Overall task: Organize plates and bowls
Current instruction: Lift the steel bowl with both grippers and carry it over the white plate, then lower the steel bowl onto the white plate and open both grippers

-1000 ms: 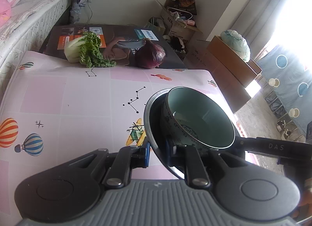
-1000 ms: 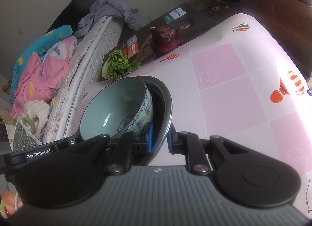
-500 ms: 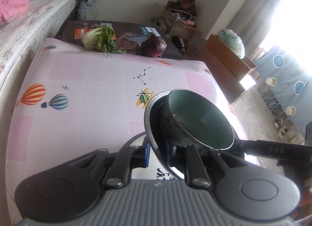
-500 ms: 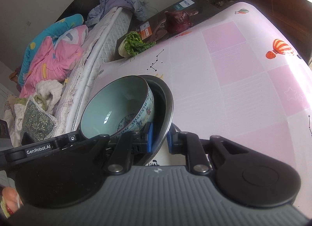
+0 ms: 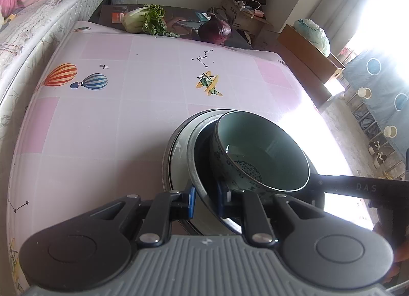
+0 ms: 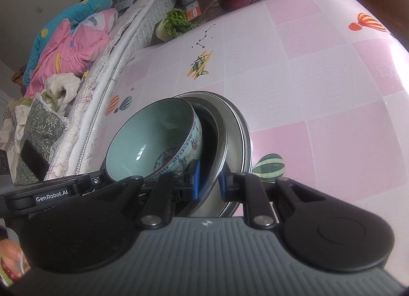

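Both grippers, left (image 5: pixel 206 200) and right (image 6: pixel 207 180), pinch the metal bowl (image 5: pixel 194 158) rim; lower level onto the plate (image 5: pixel 176 147) so the ceramic bowl (image 5: pixel 260 152) stays nested

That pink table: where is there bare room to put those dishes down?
Most of the pink table is bare, from the bed edge across to the window side. The only crowding is the far edge, with the leafy cabbage and the red cabbage, and the near corner where another plate lies.
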Demonstrator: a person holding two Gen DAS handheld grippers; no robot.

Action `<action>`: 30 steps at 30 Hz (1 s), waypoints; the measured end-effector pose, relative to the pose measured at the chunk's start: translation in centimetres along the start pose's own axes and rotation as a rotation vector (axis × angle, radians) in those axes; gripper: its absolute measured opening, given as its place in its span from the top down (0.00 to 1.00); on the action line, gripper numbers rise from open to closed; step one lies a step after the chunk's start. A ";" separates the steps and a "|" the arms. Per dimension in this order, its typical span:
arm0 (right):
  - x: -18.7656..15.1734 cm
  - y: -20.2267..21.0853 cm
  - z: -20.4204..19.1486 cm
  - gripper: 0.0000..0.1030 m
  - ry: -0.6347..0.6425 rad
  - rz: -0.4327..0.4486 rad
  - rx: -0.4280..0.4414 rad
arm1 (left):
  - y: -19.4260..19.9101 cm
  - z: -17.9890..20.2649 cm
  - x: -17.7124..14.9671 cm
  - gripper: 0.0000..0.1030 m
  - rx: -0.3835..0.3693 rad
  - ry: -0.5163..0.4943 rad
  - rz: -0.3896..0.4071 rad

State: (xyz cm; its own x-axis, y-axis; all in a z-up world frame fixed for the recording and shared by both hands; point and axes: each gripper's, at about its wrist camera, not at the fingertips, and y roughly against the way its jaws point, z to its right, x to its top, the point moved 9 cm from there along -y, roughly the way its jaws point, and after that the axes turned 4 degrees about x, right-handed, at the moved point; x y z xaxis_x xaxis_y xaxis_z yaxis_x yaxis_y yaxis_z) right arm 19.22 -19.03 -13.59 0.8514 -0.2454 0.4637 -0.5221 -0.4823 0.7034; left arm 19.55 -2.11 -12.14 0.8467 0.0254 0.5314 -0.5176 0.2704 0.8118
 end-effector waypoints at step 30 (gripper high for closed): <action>-0.3 3.2 -1.3 0.35 0.209 0.128 -0.141 | 4.8 0.5 0.8 0.26 0.178 -0.144 0.164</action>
State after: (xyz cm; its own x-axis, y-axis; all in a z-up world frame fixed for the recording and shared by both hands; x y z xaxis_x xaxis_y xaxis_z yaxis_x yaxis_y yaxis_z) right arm 17.20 -19.37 -10.76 0.7568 -0.1105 0.6442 -0.6390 -0.3328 0.6935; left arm 17.67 -1.29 -7.64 0.7302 -0.0857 0.6778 -0.6706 0.1001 0.7351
